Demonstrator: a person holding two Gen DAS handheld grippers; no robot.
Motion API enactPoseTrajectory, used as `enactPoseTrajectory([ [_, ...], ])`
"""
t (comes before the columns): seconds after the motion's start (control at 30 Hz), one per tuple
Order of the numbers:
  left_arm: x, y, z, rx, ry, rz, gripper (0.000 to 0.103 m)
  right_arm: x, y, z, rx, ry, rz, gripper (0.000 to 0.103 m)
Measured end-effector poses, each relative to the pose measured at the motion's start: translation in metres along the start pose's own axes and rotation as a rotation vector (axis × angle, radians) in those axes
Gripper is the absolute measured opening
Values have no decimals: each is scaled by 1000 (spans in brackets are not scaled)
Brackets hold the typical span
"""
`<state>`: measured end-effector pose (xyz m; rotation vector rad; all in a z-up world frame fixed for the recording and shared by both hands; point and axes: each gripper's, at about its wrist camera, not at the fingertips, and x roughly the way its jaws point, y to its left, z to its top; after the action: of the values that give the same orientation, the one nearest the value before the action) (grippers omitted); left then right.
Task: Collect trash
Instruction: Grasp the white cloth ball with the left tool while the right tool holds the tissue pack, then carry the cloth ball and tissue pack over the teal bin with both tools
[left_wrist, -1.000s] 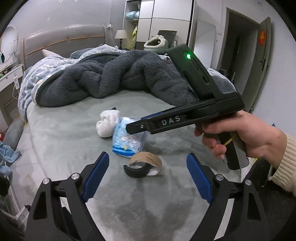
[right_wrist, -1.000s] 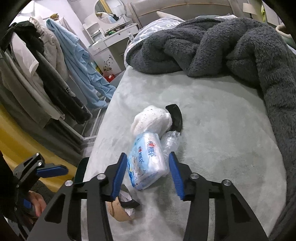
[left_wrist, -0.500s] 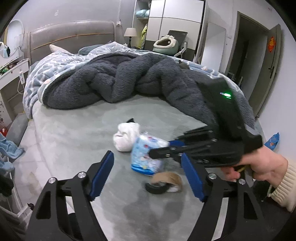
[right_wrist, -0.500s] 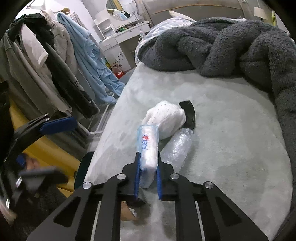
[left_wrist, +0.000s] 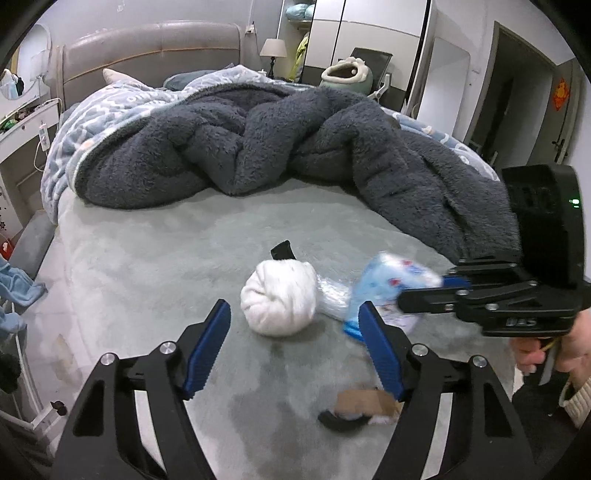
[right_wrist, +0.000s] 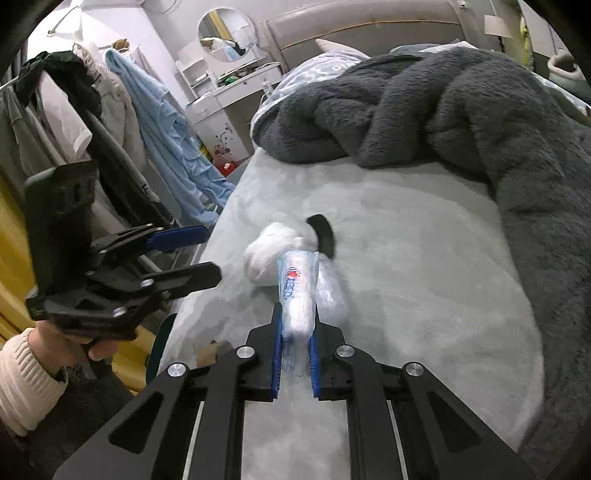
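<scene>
A blue-and-white tissue pack (right_wrist: 297, 291) is squeezed between the pads of my right gripper (right_wrist: 295, 354), which is shut on it; the same pack (left_wrist: 388, 288) shows blurred at that gripper's tip (left_wrist: 424, 295) in the left wrist view. Just beyond lie a white balled-up wad (left_wrist: 279, 302), a crumpled clear plastic wrap (left_wrist: 332, 295) and a black curved piece (left_wrist: 281, 251) on the grey-green bed sheet (left_wrist: 166, 258). My left gripper (left_wrist: 293, 350) is open with nothing between its pads, right in front of the white wad. A brown cardboard scrap with a black ring (left_wrist: 362, 406) lies under its right finger.
A heap of dark grey fleece blanket (left_wrist: 295, 147) covers the back and right of the bed. Clothes hang on a rack (right_wrist: 110, 129) beside the bed's left edge, with a white dressing table (right_wrist: 229, 99) behind. A hand in a cream sleeve (right_wrist: 26, 384) holds the left gripper.
My right gripper closed on the tissue pack and pulled it off the sheet, away from the wad. My left gripper moved in toward the white wad and its jaws narrowed a little.
</scene>
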<state>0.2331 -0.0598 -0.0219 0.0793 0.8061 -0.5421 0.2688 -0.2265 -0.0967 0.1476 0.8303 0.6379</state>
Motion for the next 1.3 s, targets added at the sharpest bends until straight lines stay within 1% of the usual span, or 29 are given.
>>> enactPoseTrajectory([
  [0.23, 31, 0, 0, -25, 57, 10, 68, -11, -18, -10, 24, -8, -12, 12],
  [0.33, 41, -2, -1, -33, 97, 15, 67, -17, -21, -13, 32, -14, -14, 12],
  [0.43, 50, -6, -1, -31, 124, 32, 61, -23, -22, -16, 32, -20, -14, 12],
  [0.5, 54, -6, -2, -42, 135, 46, 54, -27, -22, -18, 29, -22, -14, 12],
  [0.6, 56, -6, -1, -58, 137, 64, 46, -31, -23, -20, 30, -23, -16, 12],
  [0.7, 51, -8, -1, -73, 131, 71, 40, -33, -19, -21, 20, -22, -18, 12],
  [0.9, 29, -10, -2, -92, 99, 102, 34, -43, -3, -18, -12, -37, -2, 12],
  [1.1, 1, -14, -4, -119, 61, 126, 34, -49, 18, -10, -52, -52, 16, 12],
  [1.3, -22, -12, -13, -145, 43, 158, 34, -50, 31, -3, -70, -64, 28, 12],
])
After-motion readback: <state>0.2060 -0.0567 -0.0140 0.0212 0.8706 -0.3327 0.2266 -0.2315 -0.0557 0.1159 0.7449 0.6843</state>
